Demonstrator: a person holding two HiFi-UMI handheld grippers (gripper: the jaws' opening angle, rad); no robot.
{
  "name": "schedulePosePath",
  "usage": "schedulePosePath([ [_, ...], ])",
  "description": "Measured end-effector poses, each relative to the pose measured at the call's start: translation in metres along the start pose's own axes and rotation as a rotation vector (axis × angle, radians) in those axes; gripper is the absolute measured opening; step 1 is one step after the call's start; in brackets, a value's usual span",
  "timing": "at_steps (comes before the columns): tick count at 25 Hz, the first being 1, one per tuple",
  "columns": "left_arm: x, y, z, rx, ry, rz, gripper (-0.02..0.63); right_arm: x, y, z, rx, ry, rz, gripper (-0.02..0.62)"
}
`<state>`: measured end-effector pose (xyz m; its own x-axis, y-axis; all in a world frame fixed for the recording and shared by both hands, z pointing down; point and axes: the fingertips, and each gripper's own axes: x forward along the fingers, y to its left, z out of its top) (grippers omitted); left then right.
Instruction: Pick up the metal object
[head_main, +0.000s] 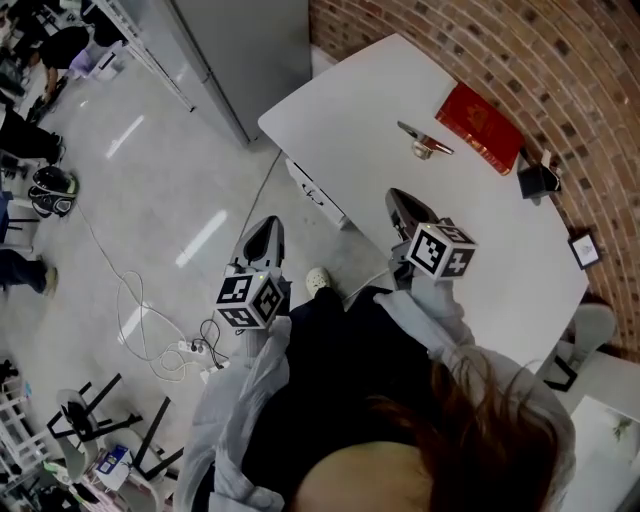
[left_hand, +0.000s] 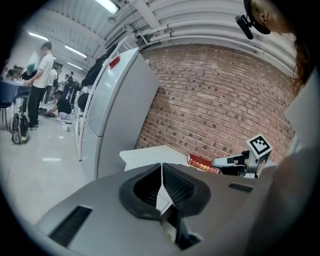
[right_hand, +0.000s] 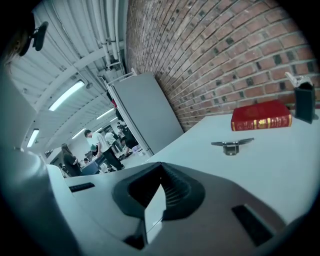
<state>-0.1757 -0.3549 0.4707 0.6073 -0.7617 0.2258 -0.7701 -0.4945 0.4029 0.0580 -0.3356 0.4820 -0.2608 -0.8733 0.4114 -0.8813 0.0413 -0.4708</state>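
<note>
While both claws hang short of the work, the metal object (head_main: 425, 141) lies untouched on the white table (head_main: 350, 110), just beside the red book (head_main: 480, 127) and towards the brick wall (head_main: 560, 60). My right gripper (head_main: 398, 197) hovers over the table's near half with its jaws pressed together on nothing. My left gripper (head_main: 267, 224), equally closed and empty, hangs off the table edge above the floor (head_main: 150, 200).

From the right gripper view, the object (right_hand: 231, 145) sits ahead and somewhat to the right of the jaws' line, well apart from them, its long flat bar running crosswise to my approach with a stubby foot beneath it. The right gripper is plainly the nearer.

I judge the pick has not begun. The jaws must spread first, then travel forward and rightward to straddle the bar across its narrow width, not along its length.
</note>
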Motion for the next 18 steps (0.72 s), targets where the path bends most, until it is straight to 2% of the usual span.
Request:
schedulePosePath([
  [3, 0.022, -0.003, -0.002, 0.014, 0.038, -0.053, 0.021, 0.004, -0.011, 0.012, 0.031, -0.037, -0.020, 0.006],
  [5, 0.039, -0.006, -0.003, 0.026, 0.059, -0.086, 0.021, 0.007, -0.022, 0.021, 0.104, -0.071, -0.026, 0.006],
  [12, 0.108, -0.030, -0.005, 0.055, 0.119, -0.187, 0.021, 0.022, -0.084, 0.048, 0.564, -0.214, -0.003, 0.006],
  [15, 0.134, -0.038, -0.005, 0.050, 0.144, -0.205, 0.022, 0.029, -0.112, 0.053, 0.690, -0.256, 0.002, 0.008],
  [18, 0.156, -0.049, -0.010, 0.048, 0.172, -0.225, 0.023, 0.035, -0.137, 0.052, 0.812, -0.285, 0.015, 0.063],
])
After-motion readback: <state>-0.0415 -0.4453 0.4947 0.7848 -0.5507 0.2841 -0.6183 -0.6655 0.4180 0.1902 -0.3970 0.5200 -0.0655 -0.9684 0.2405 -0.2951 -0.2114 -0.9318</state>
